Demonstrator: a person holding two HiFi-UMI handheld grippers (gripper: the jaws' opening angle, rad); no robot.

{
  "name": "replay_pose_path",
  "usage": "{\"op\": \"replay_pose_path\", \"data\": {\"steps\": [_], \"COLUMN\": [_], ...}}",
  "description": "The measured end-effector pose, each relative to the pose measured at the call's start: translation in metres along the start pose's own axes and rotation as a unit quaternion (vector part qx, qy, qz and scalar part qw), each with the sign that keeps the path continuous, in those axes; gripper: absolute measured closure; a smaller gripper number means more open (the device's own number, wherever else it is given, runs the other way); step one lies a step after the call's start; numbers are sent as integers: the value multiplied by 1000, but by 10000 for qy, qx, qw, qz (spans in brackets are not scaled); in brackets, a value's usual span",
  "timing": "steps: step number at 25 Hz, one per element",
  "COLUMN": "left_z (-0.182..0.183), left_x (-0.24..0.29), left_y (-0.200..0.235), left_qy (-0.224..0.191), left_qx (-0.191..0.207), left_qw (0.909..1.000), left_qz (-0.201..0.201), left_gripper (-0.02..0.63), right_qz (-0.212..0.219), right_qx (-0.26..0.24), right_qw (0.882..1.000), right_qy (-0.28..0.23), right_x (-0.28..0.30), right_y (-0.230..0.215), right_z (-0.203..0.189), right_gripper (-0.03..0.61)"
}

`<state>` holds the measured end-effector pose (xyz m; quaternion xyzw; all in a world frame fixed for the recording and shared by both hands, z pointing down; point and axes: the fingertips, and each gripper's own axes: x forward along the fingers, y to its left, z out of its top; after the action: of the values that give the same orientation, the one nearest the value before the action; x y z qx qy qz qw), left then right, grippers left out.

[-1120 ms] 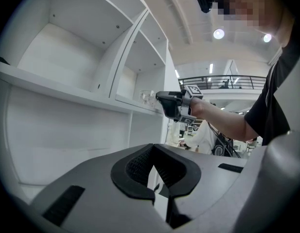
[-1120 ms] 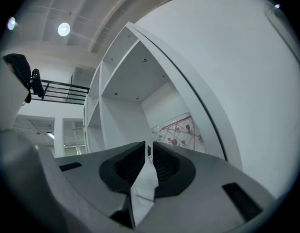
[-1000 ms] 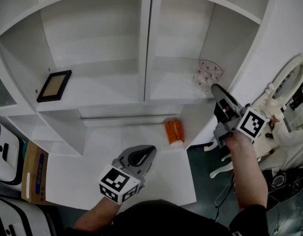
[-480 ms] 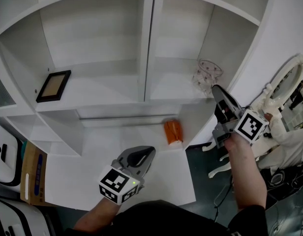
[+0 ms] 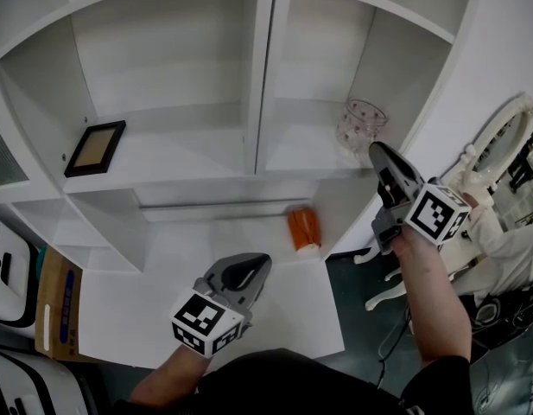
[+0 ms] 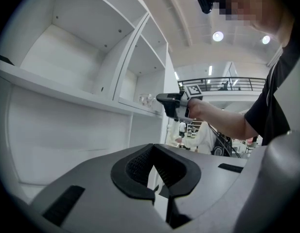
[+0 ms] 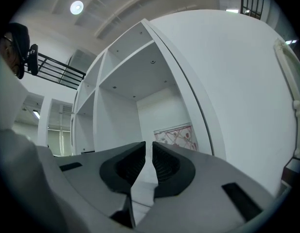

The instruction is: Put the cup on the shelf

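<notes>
The cup (image 5: 361, 126) stood upright on the shelf (image 5: 288, 158), in its right bay, near the side wall. The right gripper (image 5: 375, 149) pointed level just at the cup's 5 o'clock, its jaws a narrow slit apart with nothing between them. The left gripper (image 5: 259, 263), at 6 o'clock over the counter (image 5: 162, 305), had its jaws closed and empty. A frame (image 5: 95, 149) lay at 9 o'clock.

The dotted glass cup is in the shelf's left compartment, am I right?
Not quite. The cup is in the right compartment of the shelf, as the head view shows. The left compartment holds only a picture frame.
</notes>
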<state>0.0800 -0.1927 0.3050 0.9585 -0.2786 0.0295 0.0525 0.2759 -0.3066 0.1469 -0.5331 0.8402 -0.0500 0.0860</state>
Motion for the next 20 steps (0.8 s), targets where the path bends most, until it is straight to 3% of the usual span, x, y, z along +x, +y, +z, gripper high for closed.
{"op": "replay_pose_path", "data": {"steps": [5,12,16,20], "left_z": [-4,-2,-1,-2], "left_x": [-2,-8,-15,-23], "left_y": [-4,-9,-10,-6], "left_qy": [17,-21,-50,-15], "left_qx": [-22,-3,-2,3], "left_qw": [10000,10000,10000,9999], "left_qz": [-45,-54,-2,103], "left_gripper": [603,603,603,603], "right_qz": [367,319,161,792], "right_qx": [189,523,430,-49], "right_qw": [9991,9981,9989,9966], "right_qy": [40,90,32,-238], "right_x": [-2,10,6,-9], "right_y": [18,11,14,60], "right_z": [-10,-16,-12,-4], "right_gripper": [541,541,541,541]}}
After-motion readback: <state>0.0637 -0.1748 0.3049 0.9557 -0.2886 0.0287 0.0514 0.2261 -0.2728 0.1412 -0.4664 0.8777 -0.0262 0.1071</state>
